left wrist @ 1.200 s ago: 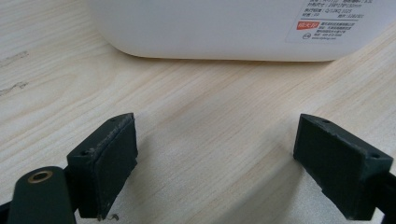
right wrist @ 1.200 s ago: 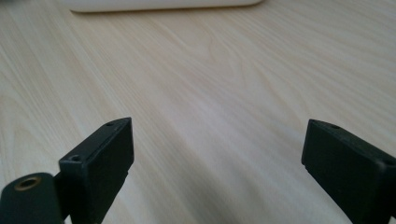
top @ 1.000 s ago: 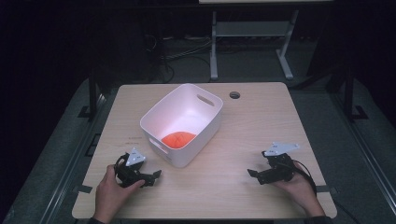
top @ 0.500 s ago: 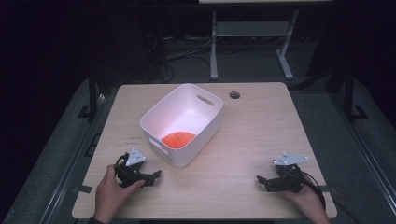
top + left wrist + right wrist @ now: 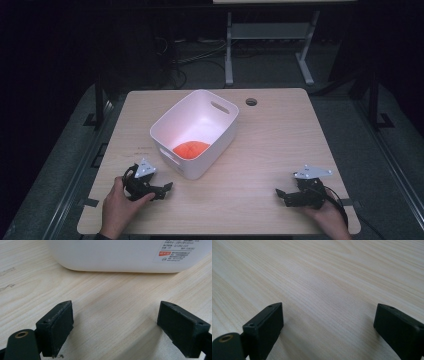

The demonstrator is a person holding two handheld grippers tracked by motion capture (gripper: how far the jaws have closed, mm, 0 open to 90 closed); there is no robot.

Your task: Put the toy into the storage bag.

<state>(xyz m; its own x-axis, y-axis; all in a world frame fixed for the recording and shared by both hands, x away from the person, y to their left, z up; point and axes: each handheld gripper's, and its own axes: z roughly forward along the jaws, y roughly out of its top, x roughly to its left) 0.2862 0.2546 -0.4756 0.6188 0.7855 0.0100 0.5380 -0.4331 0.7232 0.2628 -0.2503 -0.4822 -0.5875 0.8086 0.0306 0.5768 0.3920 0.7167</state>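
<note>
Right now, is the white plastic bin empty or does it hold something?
Not empty. The upright white plastic bin holds one orange rounded object on its floor, seen from the high view.

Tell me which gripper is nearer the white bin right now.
Left. The left gripper sits just off the near corner of the white bin, jaws open. The right gripper rests far off, near the table's near right corner, also open.
</note>
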